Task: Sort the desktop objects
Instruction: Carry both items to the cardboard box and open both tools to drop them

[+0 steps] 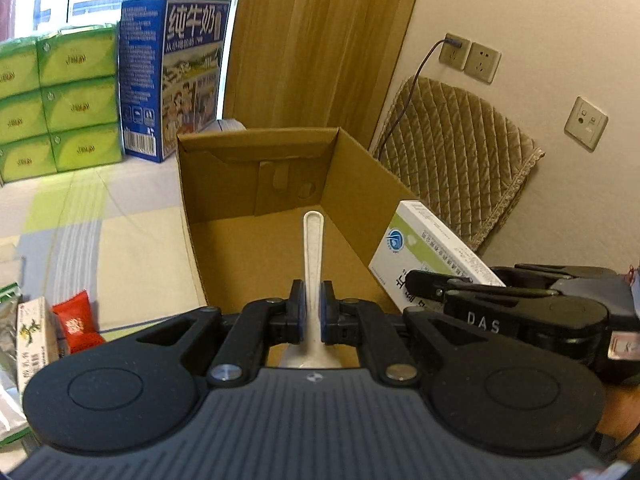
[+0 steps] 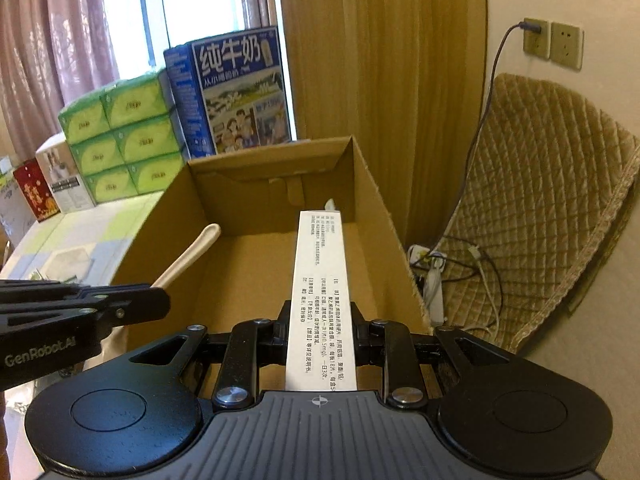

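Left gripper (image 1: pixel 311 312) jaws clamp a white spoon (image 1: pixel 312 240); right gripper (image 2: pixel 320 336) jaws grip a medicine box (image 2: pixel 320 296), cardboard box (image 2: pixel 280 264) ahead of both.

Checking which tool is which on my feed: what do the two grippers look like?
Both are matte black with ribbed grey tops, round side discs and silver screws. The left gripper has blue pads and "GenRobot.AI" on its side; the right gripper shows "DAS" lettering.
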{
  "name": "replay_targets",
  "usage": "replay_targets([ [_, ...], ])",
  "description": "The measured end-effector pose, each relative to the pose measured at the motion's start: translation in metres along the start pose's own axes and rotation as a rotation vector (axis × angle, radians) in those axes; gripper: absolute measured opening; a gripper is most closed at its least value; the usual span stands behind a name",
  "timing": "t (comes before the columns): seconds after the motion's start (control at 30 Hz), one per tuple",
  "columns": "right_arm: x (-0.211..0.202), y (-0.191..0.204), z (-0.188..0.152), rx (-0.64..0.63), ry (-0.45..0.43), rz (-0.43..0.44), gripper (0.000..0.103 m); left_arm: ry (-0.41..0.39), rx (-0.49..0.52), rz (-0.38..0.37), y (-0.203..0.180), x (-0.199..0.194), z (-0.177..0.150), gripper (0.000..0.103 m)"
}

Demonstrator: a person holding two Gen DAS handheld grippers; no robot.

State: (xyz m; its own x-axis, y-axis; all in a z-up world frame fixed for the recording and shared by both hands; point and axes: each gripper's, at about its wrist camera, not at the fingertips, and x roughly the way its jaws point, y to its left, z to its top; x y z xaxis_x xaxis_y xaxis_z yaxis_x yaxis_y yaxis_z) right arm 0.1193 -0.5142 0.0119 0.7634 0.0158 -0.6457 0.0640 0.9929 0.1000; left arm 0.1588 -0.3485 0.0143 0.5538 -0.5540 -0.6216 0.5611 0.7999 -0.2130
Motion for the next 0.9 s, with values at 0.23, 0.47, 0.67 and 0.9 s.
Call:
replay_targets([
  [0.23, 0.007, 0.0, -0.005, -0.001, 0.022, 0.013, 0.022, -0.018, 0.002, 0.023, 0.008, -0.006, 0.0, 0.014],
  [0.47, 0.006, 0.004, -0.002, 0.012, 0.004, 0.036, 0.025, -0.053, -0.003, 0.062, 0.02, -0.032, 0.003, 0.017],
  [0.67, -0.016, 0.007, 0.007, 0.029, -0.047, 0.04, 0.049, -0.067, 0.003, 0.089, 0.03, -0.056, 0.001, 0.019],
  [0.9, -0.057, 0.027, 0.009, 0.025, -0.085, 0.064, 0.059, -0.084, -0.017, 0.142, 0.044, -0.103, -0.014, 0.026],
])
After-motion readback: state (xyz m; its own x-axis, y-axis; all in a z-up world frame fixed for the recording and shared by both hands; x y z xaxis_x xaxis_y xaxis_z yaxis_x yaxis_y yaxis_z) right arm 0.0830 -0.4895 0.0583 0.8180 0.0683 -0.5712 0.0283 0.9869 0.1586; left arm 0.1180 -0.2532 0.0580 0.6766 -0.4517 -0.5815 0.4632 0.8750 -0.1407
